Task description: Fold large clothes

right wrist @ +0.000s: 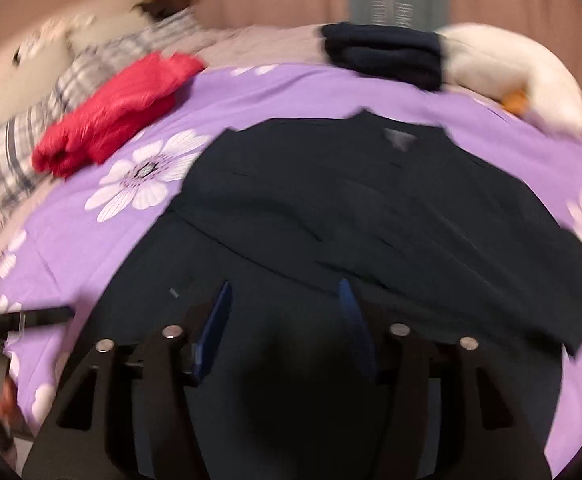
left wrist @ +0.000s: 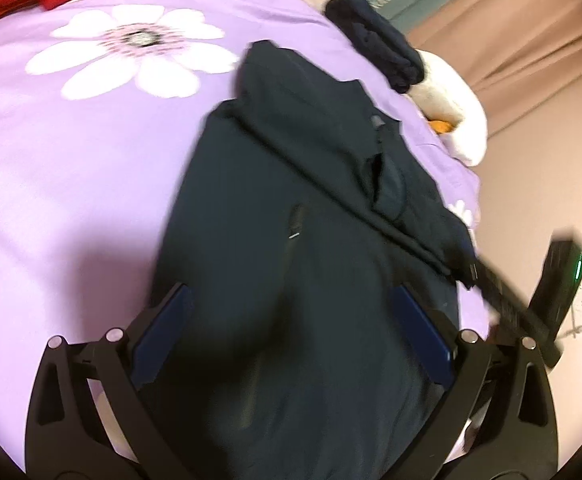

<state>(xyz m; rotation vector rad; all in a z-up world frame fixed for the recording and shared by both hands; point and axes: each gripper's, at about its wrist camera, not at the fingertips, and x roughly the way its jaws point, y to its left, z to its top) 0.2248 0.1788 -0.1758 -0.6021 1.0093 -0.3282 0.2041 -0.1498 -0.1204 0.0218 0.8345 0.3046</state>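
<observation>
A home bedroom; a bed under a purple flowered cover [right wrist: 91,240], a plaid pillow [right wrist: 23,148], a white plush toy [right wrist: 531,76]; folded clothes [right wrist: 383,54] at its edge

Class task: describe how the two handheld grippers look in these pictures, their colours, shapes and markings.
The left gripper and the right gripper match: black angular fingers with triangular cut-outs, round silver pins at the joints, and flat dark blue pads inside. The right gripper's black body carries a green light.
</observation>
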